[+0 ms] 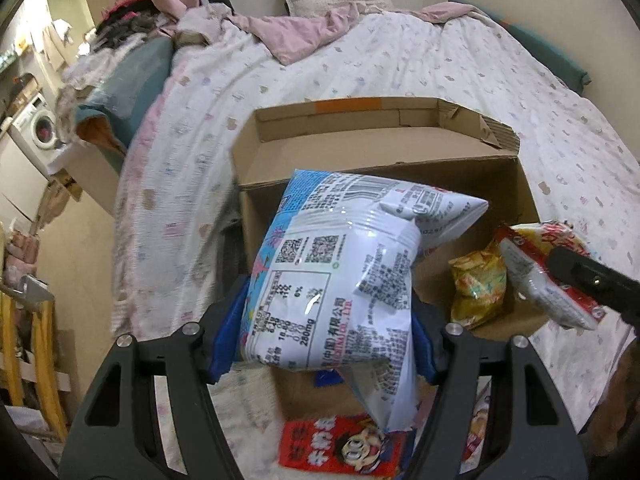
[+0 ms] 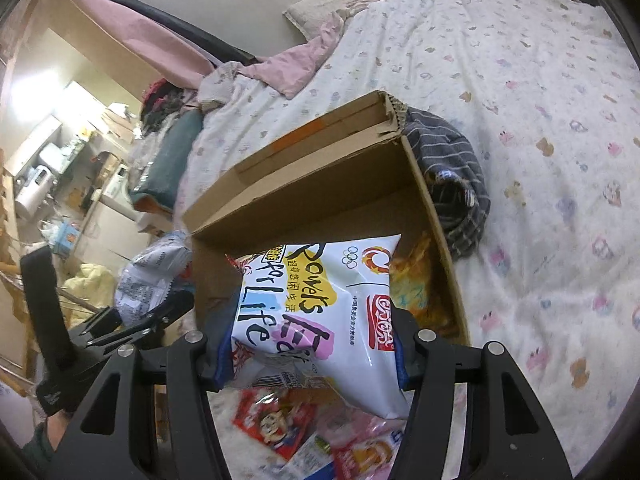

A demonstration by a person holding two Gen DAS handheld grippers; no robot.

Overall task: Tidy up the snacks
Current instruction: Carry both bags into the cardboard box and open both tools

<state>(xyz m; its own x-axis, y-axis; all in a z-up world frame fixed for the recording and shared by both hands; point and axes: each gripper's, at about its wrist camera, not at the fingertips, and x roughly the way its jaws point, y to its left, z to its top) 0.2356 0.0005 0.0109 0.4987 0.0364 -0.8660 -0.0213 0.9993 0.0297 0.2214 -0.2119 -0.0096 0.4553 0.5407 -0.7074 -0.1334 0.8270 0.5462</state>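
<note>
While both hover over the cardboard box (image 1: 360, 152) | left hand-held gripper (image 1: 320, 340) clamps blue-white bag (image 1: 332, 272) | right hand-held gripper (image 2: 312, 356) clamps white bag (image 2: 320, 312)

One cardboard box (image 1: 460, 184); two held snack bags (image 1: 332, 280); one yellow bag (image 1: 476, 288) inside.

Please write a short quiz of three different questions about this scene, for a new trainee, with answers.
1. True or false: both tongs hold a snack bag.
2. What already lies inside the cardboard box? A) a yellow snack bag B) a bottle C) nothing
3. What dark cloth lies beside the box?

Key:
1. True: the left tongs grip the white and blue bag; the right tongs grip the white bag with the "Life" print.
2. A, the yellow snack bag.
3. A striped cloth.
</note>
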